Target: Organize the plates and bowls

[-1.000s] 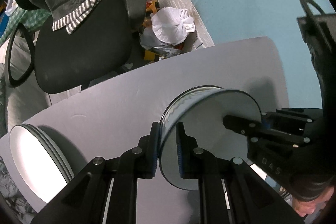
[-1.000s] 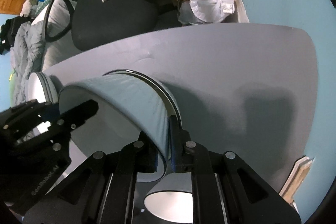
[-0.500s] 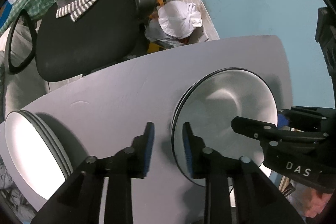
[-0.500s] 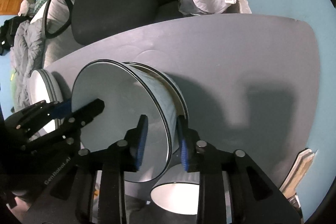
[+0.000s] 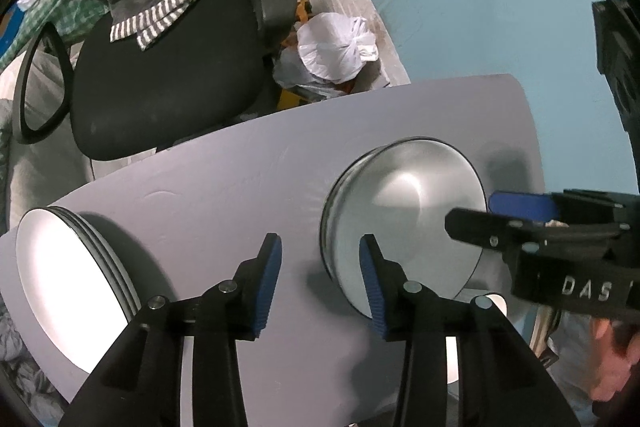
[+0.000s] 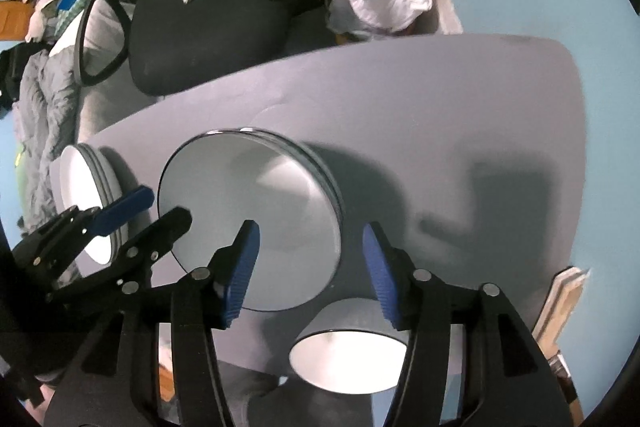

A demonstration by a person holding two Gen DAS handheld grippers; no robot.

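Your left tool (image 5: 320, 267) points down at the worktop (image 5: 224, 195) and its jaws are opening, with nothing pressed between the blue pads (image 5: 269, 279); the near rim of the bowls sits in the gap, closer to the right pad. At the far left of the worktop you have a stack of plates (image 5: 68, 291). In the middle the bowls (image 5: 404, 223) sit nested on the worktop, well apart from the plates. Your right tool (image 6: 310, 267) is over the right rim of the bowls (image 6: 256, 223), jaws opening too, pads not touching it. One more bowl (image 6: 348, 359) sits at the near edge, below the right tool.
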